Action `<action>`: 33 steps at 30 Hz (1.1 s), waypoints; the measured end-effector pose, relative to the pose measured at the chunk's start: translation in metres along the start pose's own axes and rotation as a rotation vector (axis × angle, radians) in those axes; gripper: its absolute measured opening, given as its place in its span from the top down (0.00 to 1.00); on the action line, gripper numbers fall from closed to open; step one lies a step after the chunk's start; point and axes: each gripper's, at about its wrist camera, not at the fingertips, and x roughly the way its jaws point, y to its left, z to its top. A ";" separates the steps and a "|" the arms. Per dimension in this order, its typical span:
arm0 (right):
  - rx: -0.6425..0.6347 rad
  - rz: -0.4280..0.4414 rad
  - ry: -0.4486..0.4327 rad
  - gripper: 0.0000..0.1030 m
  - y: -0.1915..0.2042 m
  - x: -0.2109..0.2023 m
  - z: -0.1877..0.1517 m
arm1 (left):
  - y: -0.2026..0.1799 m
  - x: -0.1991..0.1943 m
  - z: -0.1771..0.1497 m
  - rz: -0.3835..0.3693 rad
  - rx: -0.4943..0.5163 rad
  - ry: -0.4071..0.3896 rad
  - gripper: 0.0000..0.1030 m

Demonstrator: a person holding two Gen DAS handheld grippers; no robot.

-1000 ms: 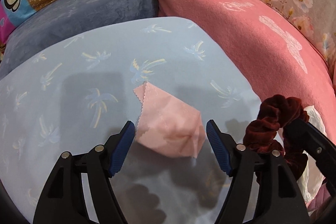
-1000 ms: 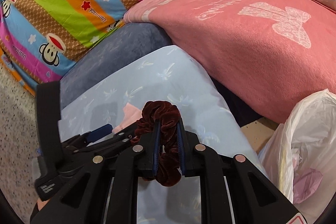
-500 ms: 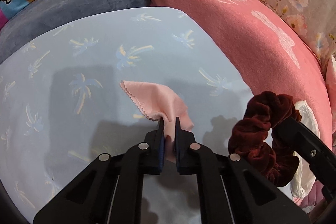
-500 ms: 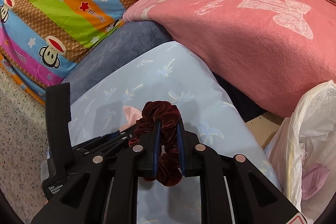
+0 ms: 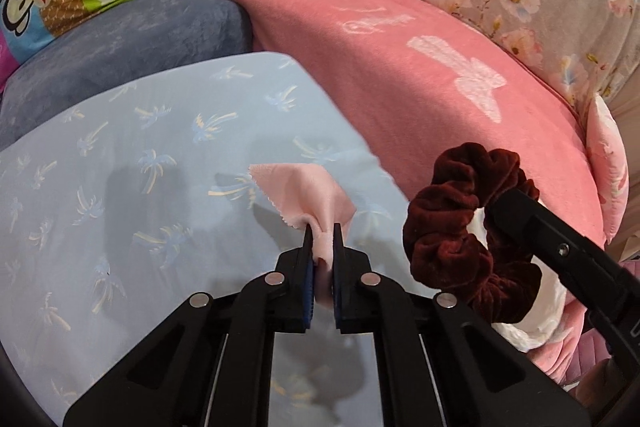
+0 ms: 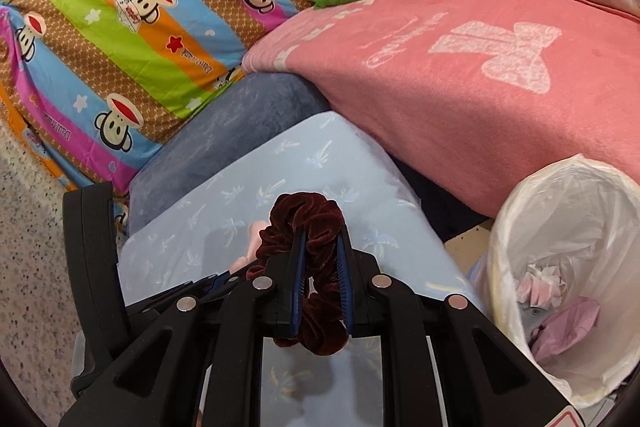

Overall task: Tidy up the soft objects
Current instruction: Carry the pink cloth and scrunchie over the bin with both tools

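Left claw (image 5: 321, 233) on pink cloth (image 5: 304, 193), mid-cushion (image 5: 120, 187).

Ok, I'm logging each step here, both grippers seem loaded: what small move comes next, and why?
Probably lift the left gripper a little: it is shut on the pink cloth, whose free corner lies close over the blue palm-print cushion. The right gripper already holds the maroon scrunchie clear.

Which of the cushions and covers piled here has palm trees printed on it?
The light blue cushion, nearest the tongs. The grey-blue cushion behind it is plain, the pink blanket bears white motifs, and the striped cover shows monkeys.
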 end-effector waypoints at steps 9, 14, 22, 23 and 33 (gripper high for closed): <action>0.017 -0.014 -0.096 0.85 -0.020 -0.069 0.003 | -0.054 -0.032 -0.005 -0.038 0.086 -0.052 0.94; 0.035 -0.027 -0.142 0.85 -0.039 -0.104 0.004 | -0.083 -0.044 -0.009 -0.057 0.131 -0.074 0.94; 0.071 -0.056 -0.193 0.85 -0.076 -0.148 0.002 | -0.125 -0.051 -0.017 -0.080 0.202 -0.085 0.94; 0.073 -0.057 -0.195 0.85 -0.078 -0.149 0.003 | -0.131 -0.051 -0.018 -0.083 0.211 -0.084 0.94; 0.134 -0.117 -0.215 0.85 -0.128 -0.179 -0.004 | -0.176 -0.041 -0.028 -0.116 0.280 -0.056 0.93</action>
